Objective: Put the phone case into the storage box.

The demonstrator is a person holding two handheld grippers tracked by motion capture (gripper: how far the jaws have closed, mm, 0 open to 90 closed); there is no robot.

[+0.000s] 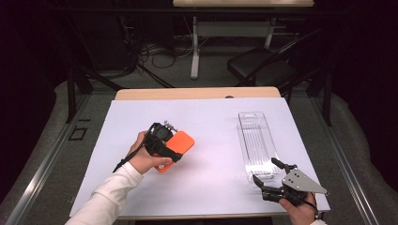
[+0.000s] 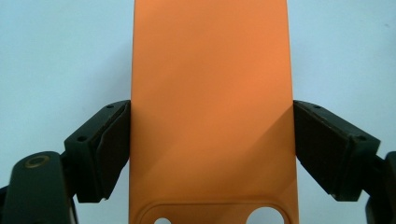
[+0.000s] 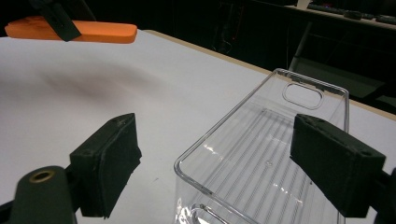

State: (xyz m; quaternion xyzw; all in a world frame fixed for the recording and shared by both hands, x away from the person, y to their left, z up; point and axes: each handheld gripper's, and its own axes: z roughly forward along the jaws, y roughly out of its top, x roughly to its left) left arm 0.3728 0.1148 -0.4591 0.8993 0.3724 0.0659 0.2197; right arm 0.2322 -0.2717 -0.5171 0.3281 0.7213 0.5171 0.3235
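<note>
An orange phone case (image 1: 182, 142) hangs above the left middle of the white table, held flat. My left gripper (image 1: 171, 151) is shut on it. In the left gripper view both pads press the long sides of the case (image 2: 210, 93), whose camera cut-out shows at the bottom. A clear plastic tray (image 1: 256, 140) lies lengthwise on the right of the table. My right gripper (image 1: 265, 169) stands open at the tray's near end. In the right gripper view the tray's near corner (image 3: 205, 154) sits between the spread jaws, untouched. The orange case (image 3: 102, 30) shows far off there, in the air.
A white sheet (image 1: 211, 187) covers the table, with a wooden edge (image 1: 197, 93) at the back. A black folding chair (image 1: 263, 65) and a desk frame with cables stand beyond the table. A person's white sleeve (image 1: 108, 197) comes in at the bottom left.
</note>
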